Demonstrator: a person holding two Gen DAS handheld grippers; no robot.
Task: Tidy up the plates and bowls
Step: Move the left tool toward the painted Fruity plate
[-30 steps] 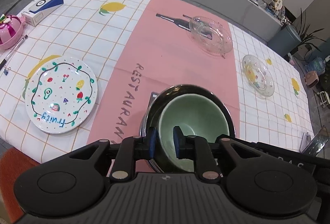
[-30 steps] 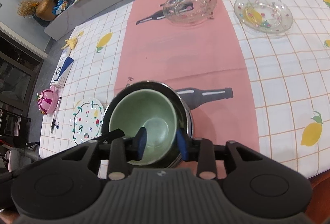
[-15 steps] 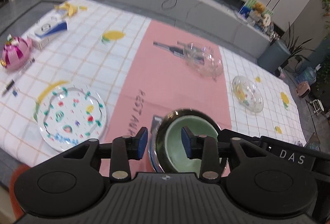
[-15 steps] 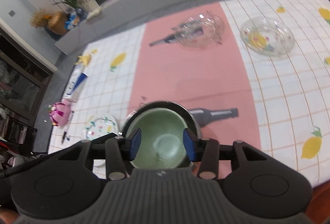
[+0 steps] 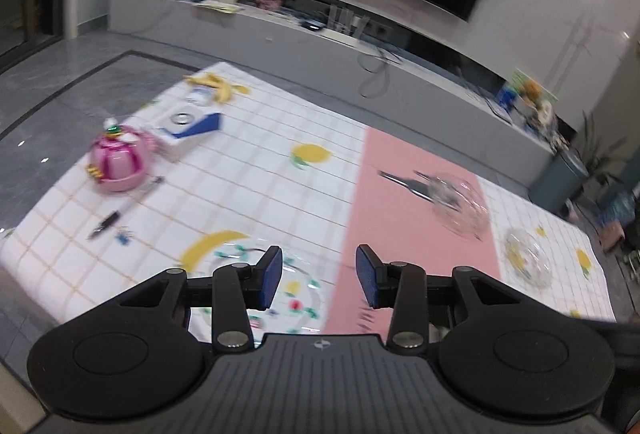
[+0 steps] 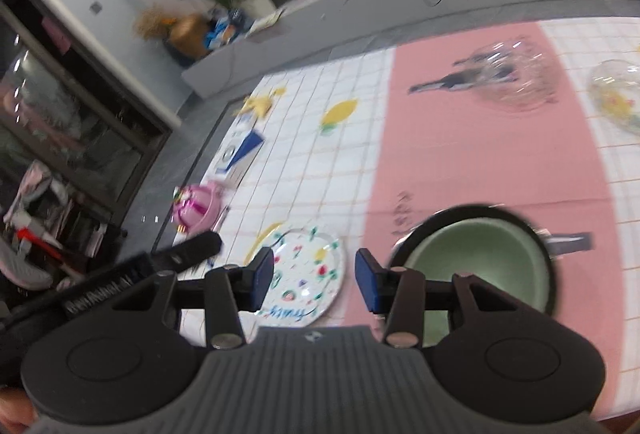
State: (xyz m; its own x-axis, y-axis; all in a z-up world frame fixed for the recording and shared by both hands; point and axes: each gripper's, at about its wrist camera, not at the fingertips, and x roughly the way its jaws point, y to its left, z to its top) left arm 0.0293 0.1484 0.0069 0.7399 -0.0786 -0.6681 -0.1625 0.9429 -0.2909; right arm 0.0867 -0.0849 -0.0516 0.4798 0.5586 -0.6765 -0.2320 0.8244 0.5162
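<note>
Legibly, "fruity" in blue on painted plate (image 6: 306, 276), both grippers' fingers (image 6: 262, 280) parted, just widened, empty.

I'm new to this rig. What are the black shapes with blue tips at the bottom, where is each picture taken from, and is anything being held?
No robot: a person holds a handheld gripper in each hand, with a camera looking along its fingers. The left gripper and right gripper are both open and hold nothing; their jaws have just been opening. On the tablecloth sit a green bowl nested in a dark bowl, a fruit-patterned plate, two glass bowls, a pink container and a pen.
</note>
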